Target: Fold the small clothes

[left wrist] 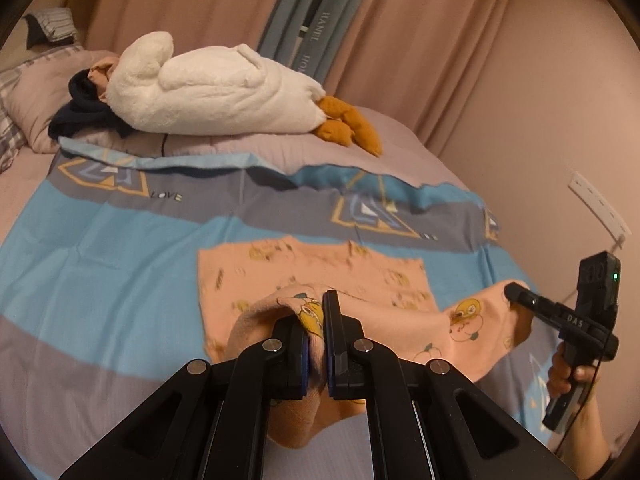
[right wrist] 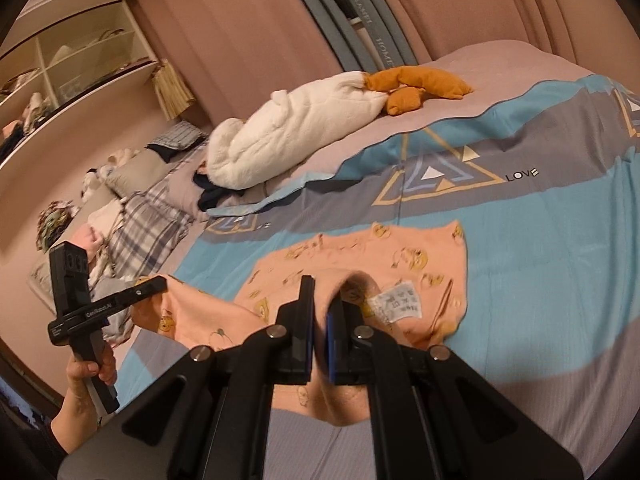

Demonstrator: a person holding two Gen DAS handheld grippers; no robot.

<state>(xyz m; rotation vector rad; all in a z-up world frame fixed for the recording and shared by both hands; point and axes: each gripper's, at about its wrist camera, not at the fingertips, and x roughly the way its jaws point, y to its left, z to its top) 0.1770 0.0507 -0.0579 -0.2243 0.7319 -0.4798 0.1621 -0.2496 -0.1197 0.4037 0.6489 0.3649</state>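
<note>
A small peach garment (left wrist: 320,268) printed with yellow cartoon figures lies on the blue and grey bedspread (left wrist: 100,248). Its near edge is lifted off the bed. My left gripper (left wrist: 316,308) is shut on one lifted corner, with cloth bunched between its pads. My right gripper (left wrist: 514,293), held in a hand at the right edge, pinches the other corner. In the right wrist view my right gripper (right wrist: 322,290) is shut on the garment (right wrist: 380,256) beside a white care label (right wrist: 396,302), and my left gripper (right wrist: 160,282) holds the far corner at the left.
A white plush goose (left wrist: 212,88) with orange feet lies across the far side of the bed. Dark clothing (left wrist: 80,112) and plaid pillows (right wrist: 148,224) sit at the head end. Pink curtains (left wrist: 440,40) hang behind, and open shelves (right wrist: 72,64) stand against the wall.
</note>
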